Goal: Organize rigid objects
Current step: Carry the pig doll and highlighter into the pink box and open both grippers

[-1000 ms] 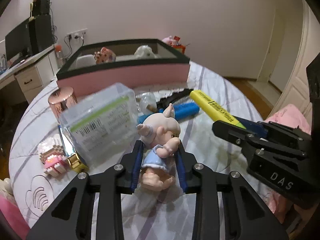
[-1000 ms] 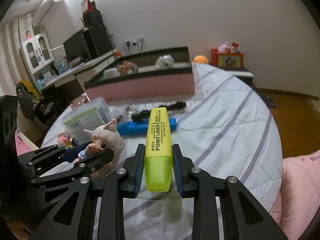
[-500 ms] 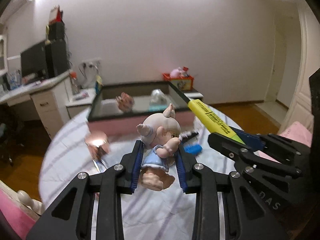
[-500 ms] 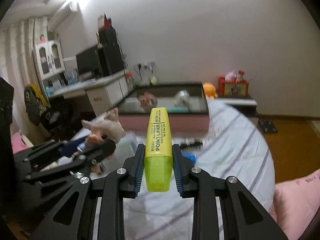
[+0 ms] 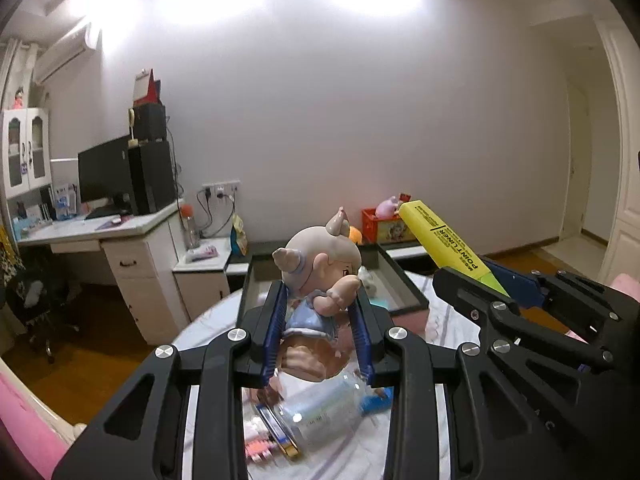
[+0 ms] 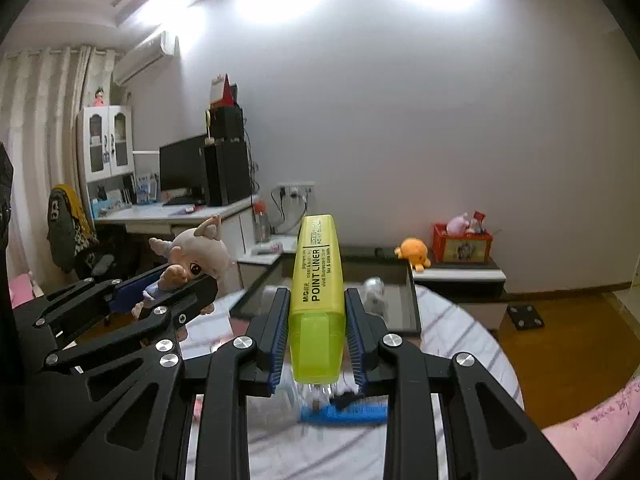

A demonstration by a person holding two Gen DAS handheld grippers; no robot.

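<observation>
My left gripper [image 5: 320, 304] is shut on a small horned doll figurine [image 5: 320, 276] in a blue dress, held well above the bed. My right gripper [image 6: 318, 308] is shut on a yellow highlighter [image 6: 318, 276] marked POINT LINER, pointing forward. Each gripper shows in the other's view: the right one with the highlighter [image 5: 448, 240] at the right, the left one with the figurine [image 6: 192, 256] at the left. Ahead lies a pink box with a dark rim [image 6: 412, 304] holding small items.
Below on the striped bed cover [image 6: 452, 320] lie a clear plastic container [image 5: 320, 408], a blue object [image 6: 344, 414] and small toys [image 5: 260, 448], all blurred. A white desk [image 5: 132, 256] with a monitor stands left, a nightstand [image 6: 460, 276] with a red box behind.
Both grippers have risen high above the bed with their objects still held. The view has tilted up, so the box and scattered items have dropped low in both views.
</observation>
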